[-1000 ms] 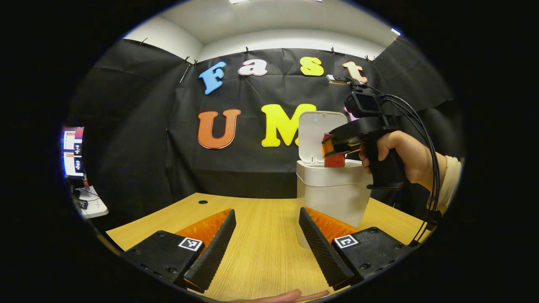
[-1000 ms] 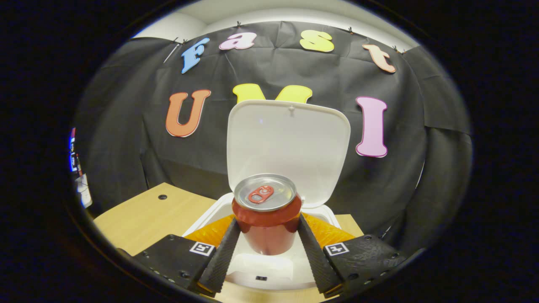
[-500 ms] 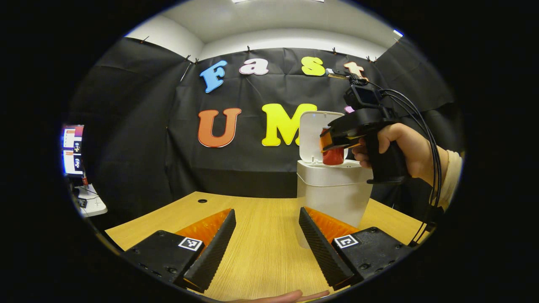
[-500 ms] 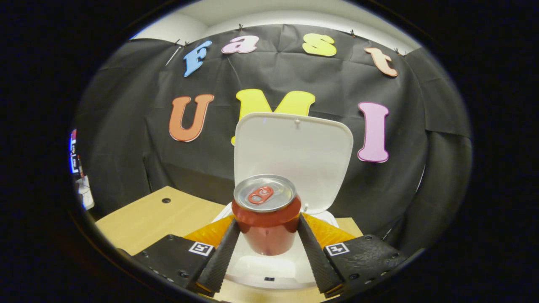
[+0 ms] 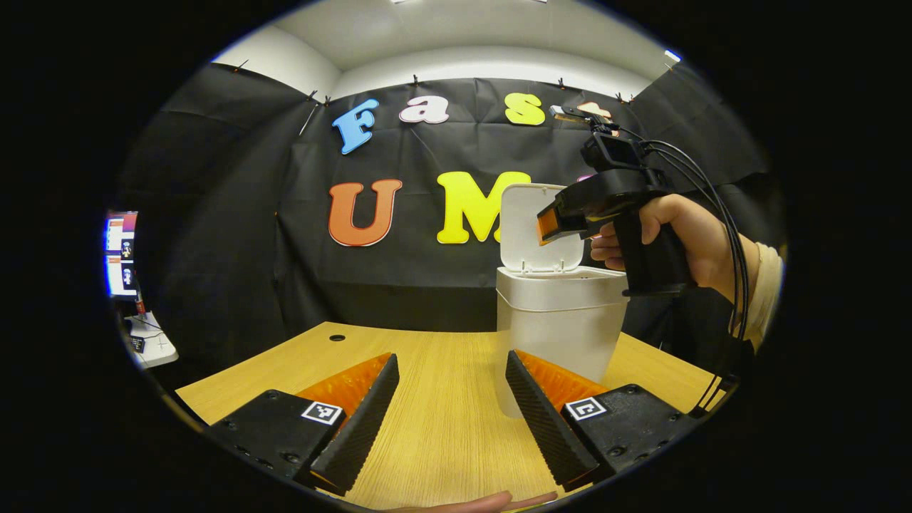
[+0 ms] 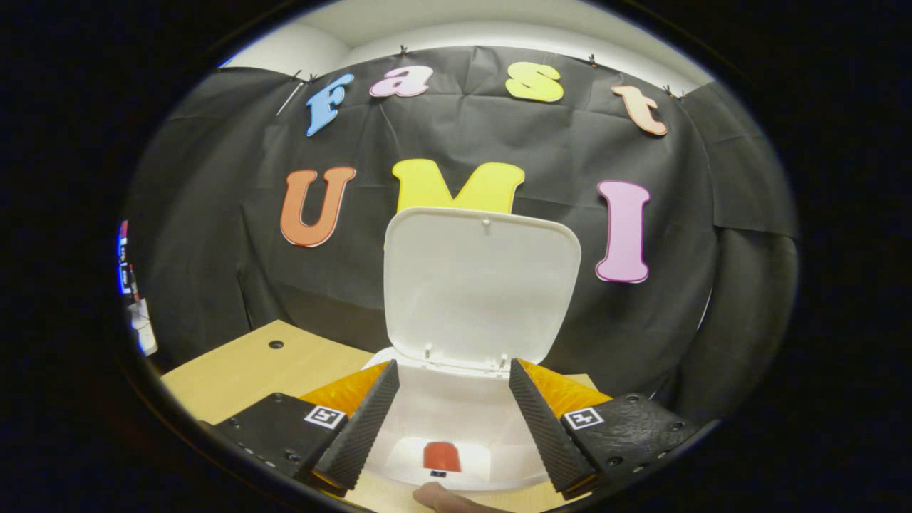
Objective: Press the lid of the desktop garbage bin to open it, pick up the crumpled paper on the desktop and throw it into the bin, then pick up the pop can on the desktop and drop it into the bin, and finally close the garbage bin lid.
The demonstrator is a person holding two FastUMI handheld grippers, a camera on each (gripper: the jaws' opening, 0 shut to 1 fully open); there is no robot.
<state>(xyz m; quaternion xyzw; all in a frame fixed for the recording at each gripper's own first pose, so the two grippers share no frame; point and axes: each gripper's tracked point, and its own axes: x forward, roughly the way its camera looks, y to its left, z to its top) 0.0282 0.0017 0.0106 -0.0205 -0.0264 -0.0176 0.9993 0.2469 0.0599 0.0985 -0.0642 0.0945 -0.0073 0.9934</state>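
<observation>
The white garbage bin (image 5: 556,331) stands on the wooden desk, its lid (image 5: 529,229) raised upright. My right gripper (image 5: 552,226), held by a hand (image 5: 687,242), hovers open just above the bin's mouth. In the right gripper view its fingers spread over the open bin (image 6: 406,434), in front of the lid (image 6: 481,285). The red pop can (image 6: 442,456) lies deep inside. My left gripper (image 5: 450,360) is open low over the desk, just left of the bin, with nothing between its fingers.
The wooden desk (image 5: 434,434) stretches left of the bin and has a small cable hole (image 5: 336,338) near its back edge. A side table with a lit screen (image 5: 121,256) stands at the far left. A fingertip (image 5: 484,501) shows at the bottom edge.
The right gripper has opened and let go of the pop can, which dropped into the bin. That gripper also rose slightly. The left gripper stayed where it was.
</observation>
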